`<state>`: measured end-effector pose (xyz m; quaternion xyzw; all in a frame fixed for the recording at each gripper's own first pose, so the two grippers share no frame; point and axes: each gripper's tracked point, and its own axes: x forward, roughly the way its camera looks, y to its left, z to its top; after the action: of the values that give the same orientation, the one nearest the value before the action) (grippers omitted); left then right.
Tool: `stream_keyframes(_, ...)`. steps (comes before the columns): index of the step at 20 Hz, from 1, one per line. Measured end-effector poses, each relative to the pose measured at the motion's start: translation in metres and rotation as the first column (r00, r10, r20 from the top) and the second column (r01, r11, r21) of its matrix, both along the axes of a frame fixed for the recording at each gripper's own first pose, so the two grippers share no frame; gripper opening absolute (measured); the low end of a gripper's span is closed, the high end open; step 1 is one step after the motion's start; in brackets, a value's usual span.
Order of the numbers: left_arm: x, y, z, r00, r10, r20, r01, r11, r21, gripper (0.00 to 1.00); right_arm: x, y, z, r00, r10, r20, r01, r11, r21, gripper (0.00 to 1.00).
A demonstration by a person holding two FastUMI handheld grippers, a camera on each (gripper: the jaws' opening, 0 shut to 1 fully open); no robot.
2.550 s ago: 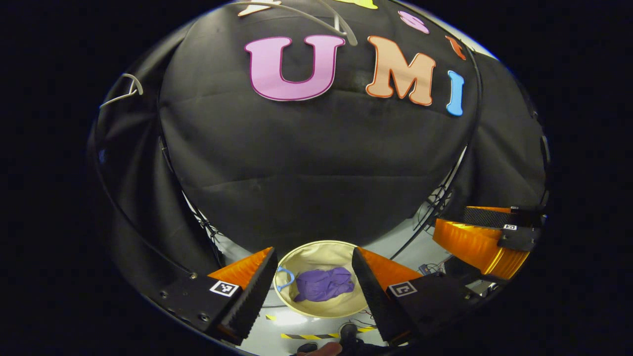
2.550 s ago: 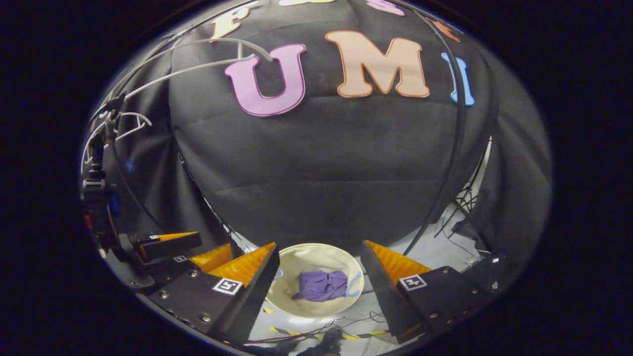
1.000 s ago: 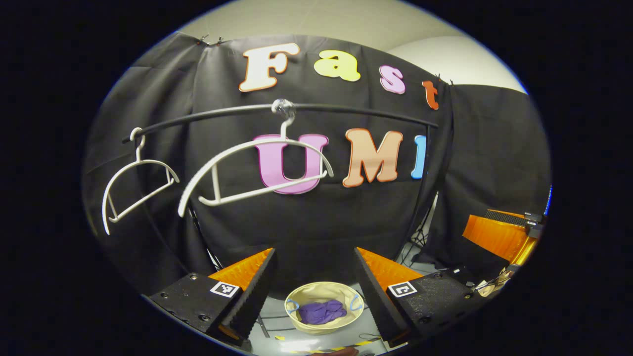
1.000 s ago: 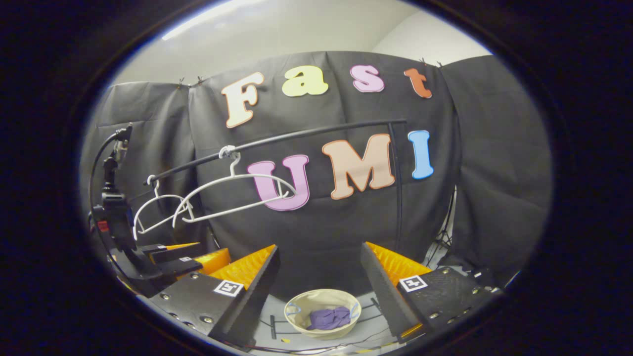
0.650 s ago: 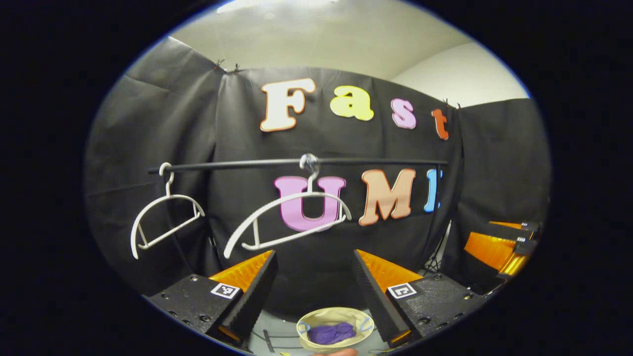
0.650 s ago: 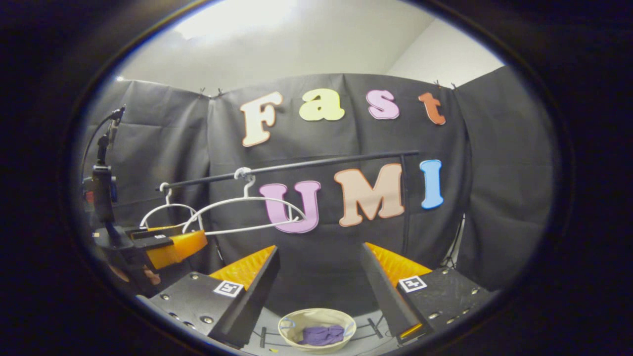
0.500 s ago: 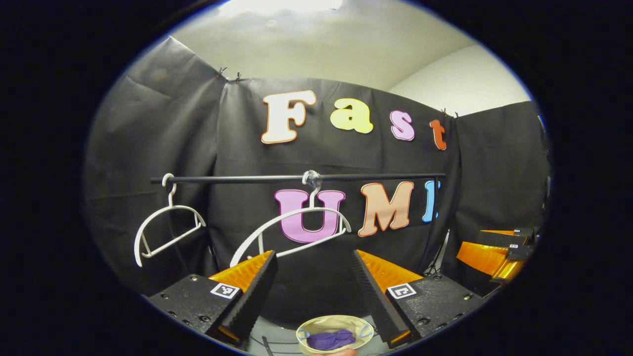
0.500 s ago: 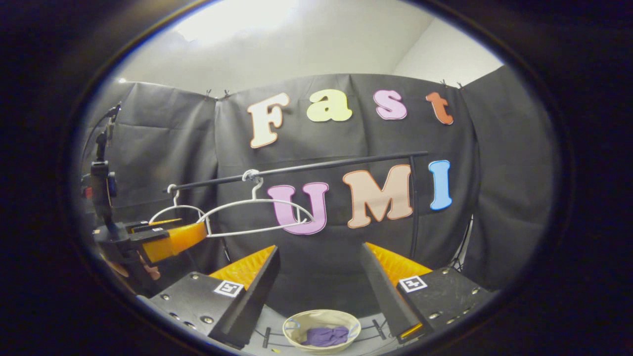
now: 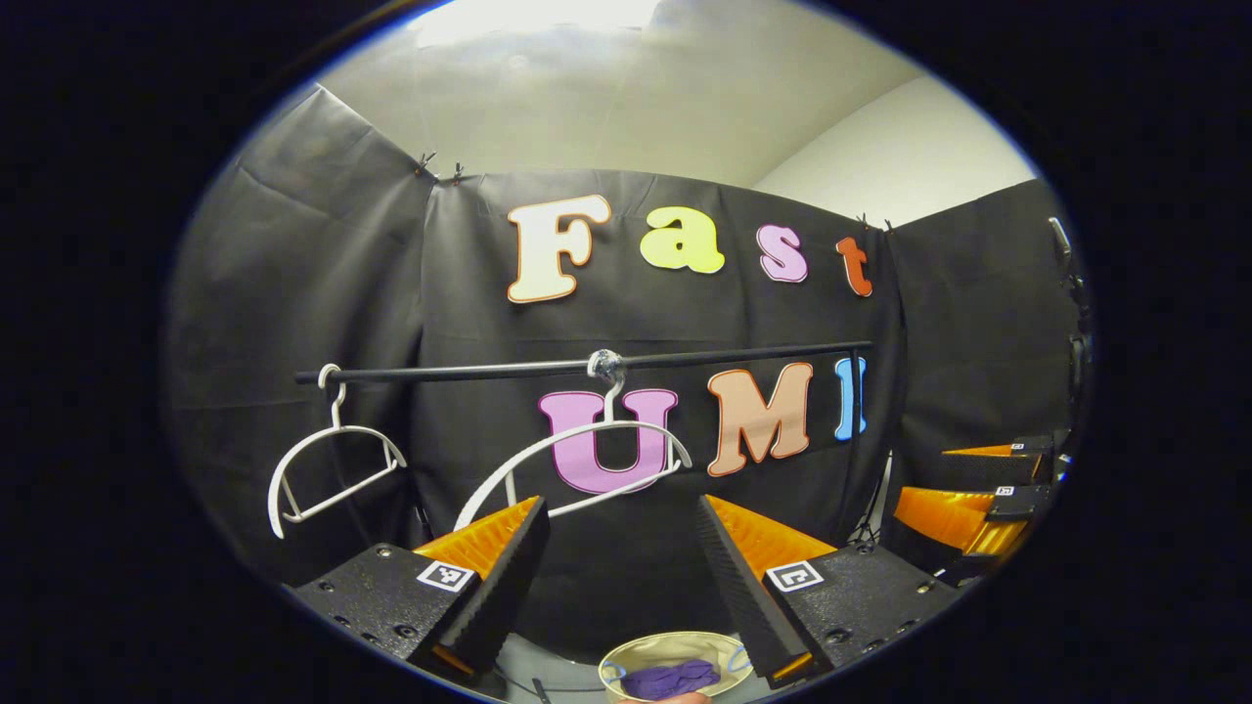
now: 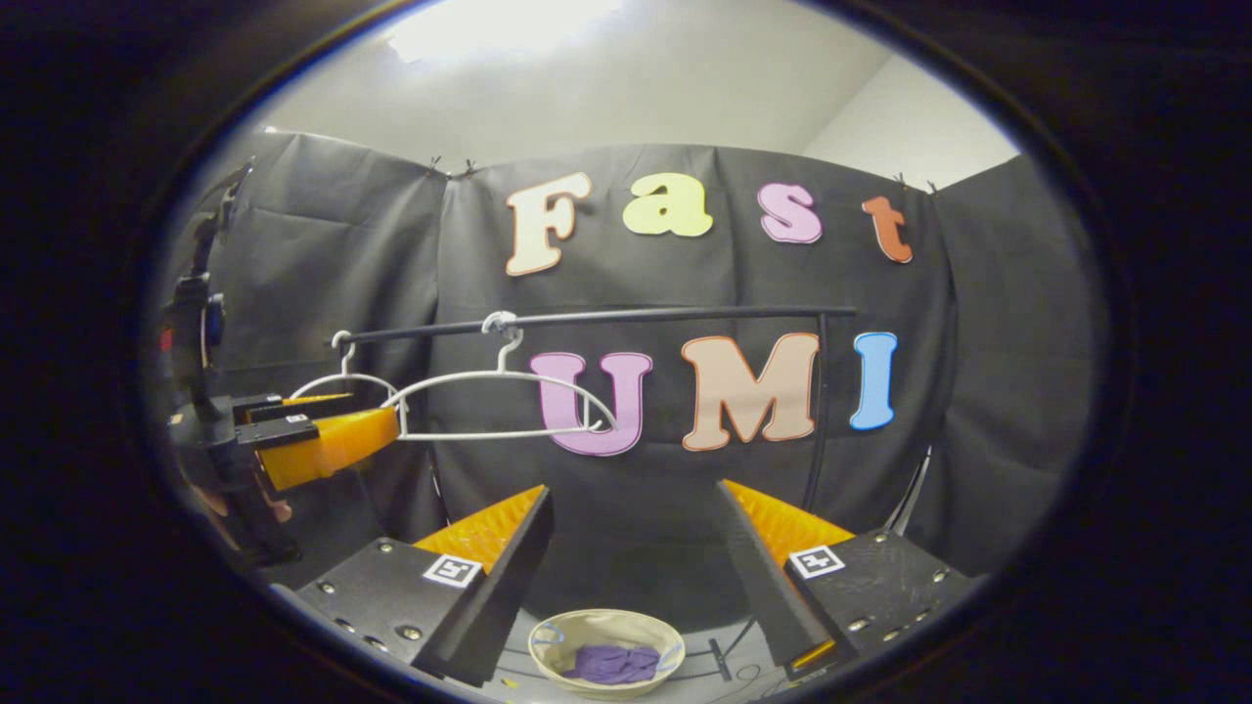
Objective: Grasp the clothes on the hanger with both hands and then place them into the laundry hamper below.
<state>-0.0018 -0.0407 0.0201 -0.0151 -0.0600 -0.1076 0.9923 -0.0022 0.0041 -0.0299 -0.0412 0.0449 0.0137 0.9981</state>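
A purple garment [image 9: 671,678] lies crumpled inside the cream round hamper [image 9: 675,643] on the floor, low between my left gripper's fingers. My left gripper [image 9: 616,577] is open and empty, held well above the hamper. A bare white hanger [image 9: 587,430] hangs from the black rail [image 9: 489,372] just beyond it. In the right gripper view the same garment [image 10: 611,665] sits in the hamper [image 10: 606,621]. My right gripper [image 10: 631,577] is open and empty too. The left gripper [image 10: 313,435] shows at the left, near the hanger [image 10: 499,374].
A second bare hanger [image 9: 337,428] hangs at the rail's left end. The rail's upright post [image 10: 820,411] stands right of centre. A dark camera stand [image 10: 196,332] rises at the far left. The right gripper [image 9: 978,499] shows at the right edge. Cables lie on the floor by the hamper.
Both grippers have risen and tilted up from just over the hamper. The hamper with the garment has slid to the bottom edge; rail and hangers came into view. Both stayed open.
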Motion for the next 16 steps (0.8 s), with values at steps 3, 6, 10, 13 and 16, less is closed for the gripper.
stream_keyframes(3,0.0,-0.007,-0.012,1.0,-0.002,-0.016,0.002,1.0,0.006,0.88,0.003,0.0,-0.016,0.999,0.014,-0.03,-0.015,1.0,-0.014,0.98)
stream_keyframes(6,0.003,-0.017,-0.022,0.999,-0.008,-0.039,0.009,1.0,0.017,0.88,0.006,0.003,-0.019,0.998,0.036,-0.043,-0.035,0.999,0.018,0.98)
stream_keyframes(10,0.008,-0.027,-0.024,0.998,-0.012,-0.054,0.013,1.0,0.021,0.89,0.01,-0.007,-0.013,0.999,0.036,-0.034,-0.035,0.999,0.023,0.99)
stream_keyframes(13,0.008,-0.035,-0.017,0.999,-0.022,-0.044,0.022,1.0,-0.004,0.88,0.012,-0.014,-0.012,0.999,0.031,-0.032,-0.03,0.999,0.034,0.98)
stream_keyframes(16,0.008,-0.03,-0.009,1.0,0.004,-0.027,-0.004,1.0,-0.025,0.89,0.012,-0.018,-0.01,0.999,0.031,-0.023,-0.031,0.999,0.04,0.99)
